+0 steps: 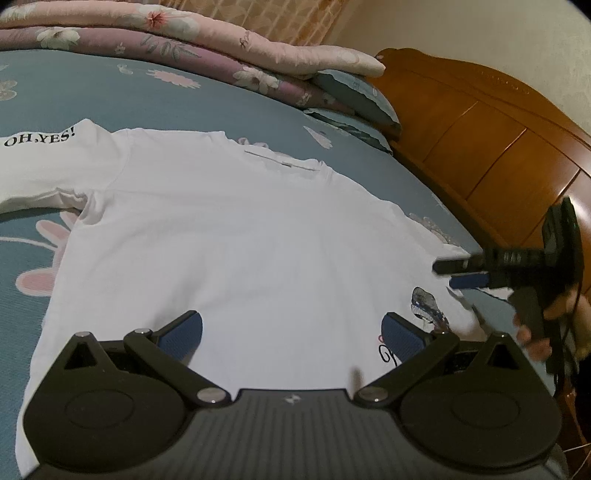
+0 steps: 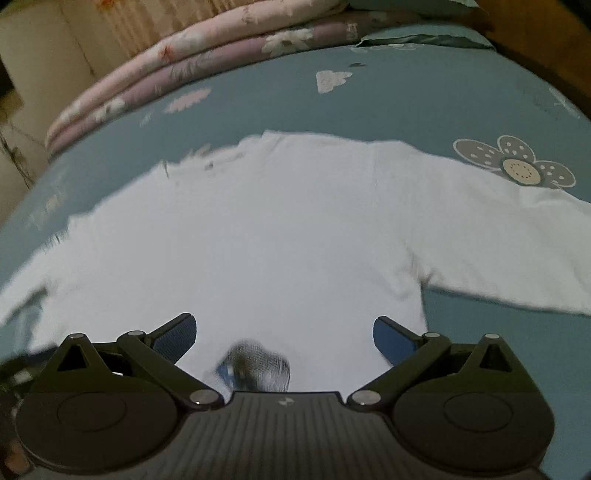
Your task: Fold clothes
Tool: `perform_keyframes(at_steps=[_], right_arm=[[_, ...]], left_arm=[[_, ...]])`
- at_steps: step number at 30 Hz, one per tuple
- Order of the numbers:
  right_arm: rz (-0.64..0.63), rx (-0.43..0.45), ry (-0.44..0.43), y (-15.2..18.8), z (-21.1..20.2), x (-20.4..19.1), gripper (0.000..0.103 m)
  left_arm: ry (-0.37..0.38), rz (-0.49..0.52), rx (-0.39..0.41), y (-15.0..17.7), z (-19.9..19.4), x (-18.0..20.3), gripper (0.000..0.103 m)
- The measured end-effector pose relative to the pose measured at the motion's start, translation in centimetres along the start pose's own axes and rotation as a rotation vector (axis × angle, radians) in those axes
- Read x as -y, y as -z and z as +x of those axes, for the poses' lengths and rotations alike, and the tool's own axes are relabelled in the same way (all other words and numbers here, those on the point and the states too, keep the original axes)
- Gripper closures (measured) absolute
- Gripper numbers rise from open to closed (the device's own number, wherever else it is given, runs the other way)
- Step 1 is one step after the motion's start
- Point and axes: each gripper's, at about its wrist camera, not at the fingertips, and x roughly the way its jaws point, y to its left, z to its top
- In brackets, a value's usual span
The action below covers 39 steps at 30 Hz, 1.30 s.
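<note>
I'm seeing dim, warm indoor light with soft, faint shadows. The white long-sleeved cotton shirt [image 2: 258,229] ahead of my right gripper [image 2: 284,339] is smearing with motion blur, nearly overexposing. The fisheye is bending the edges, and the corners are darkening.

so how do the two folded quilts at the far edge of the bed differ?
The pink quilt lies on top; the mauve quilt lies beneath it, directly on the teal bedsheet. The pink one is paler, the mauve one darker and greyer. Both are folded flat and carry floral prints.
</note>
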Motion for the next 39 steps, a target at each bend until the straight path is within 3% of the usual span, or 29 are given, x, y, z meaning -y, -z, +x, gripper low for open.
perform_keyframes(at_steps=[5, 10, 14, 17, 22, 29, 34, 39], right_arm=[[-0.034, 0.002, 0.078, 3.5, -0.7, -1.4, 0.000], [-0.049, -0.044, 0.061, 6.4, -2.7, -1.9, 0.000], [0.007, -0.011, 0.042, 5.7, -5.3, 0.3, 0.000], [0.077, 0.068, 0.117, 3.8, -7.7, 4.2, 0.000], [0.262, 0.188, 0.259, 0.1, -11.0, 14.5, 0.000], [0.464, 0.267, 0.291, -2.6, -11.7, 27.5, 0.000], [0.530, 0.250, 0.275, -2.9, -8.0, 32.4, 0.000], [0.475, 0.273, 0.319, -2.6, -6.2, 34.2, 0.000]], left_arm=[[-0.020, 0.040, 0.000, 0.3, 0.2, 0.5, 0.001], [-0.026, 0.053, 0.000, 0.4, 0.2, 0.6, 0.001], [-0.024, 0.050, -0.005, 0.3, 0.2, 0.6, 0.001], [-0.018, 0.053, -0.015, 0.1, 0.0, 1.0, 0.001], [-0.001, 0.113, -0.031, 0.5, 0.4, 1.6, 0.001], [-0.041, 0.185, -0.039, 0.8, 1.1, 2.4, 0.001], [-0.054, 0.196, -0.022, 1.0, 1.4, 2.5, 0.001], [-0.068, 0.202, -0.013, 1.0, 1.6, 2.7, 0.001]])
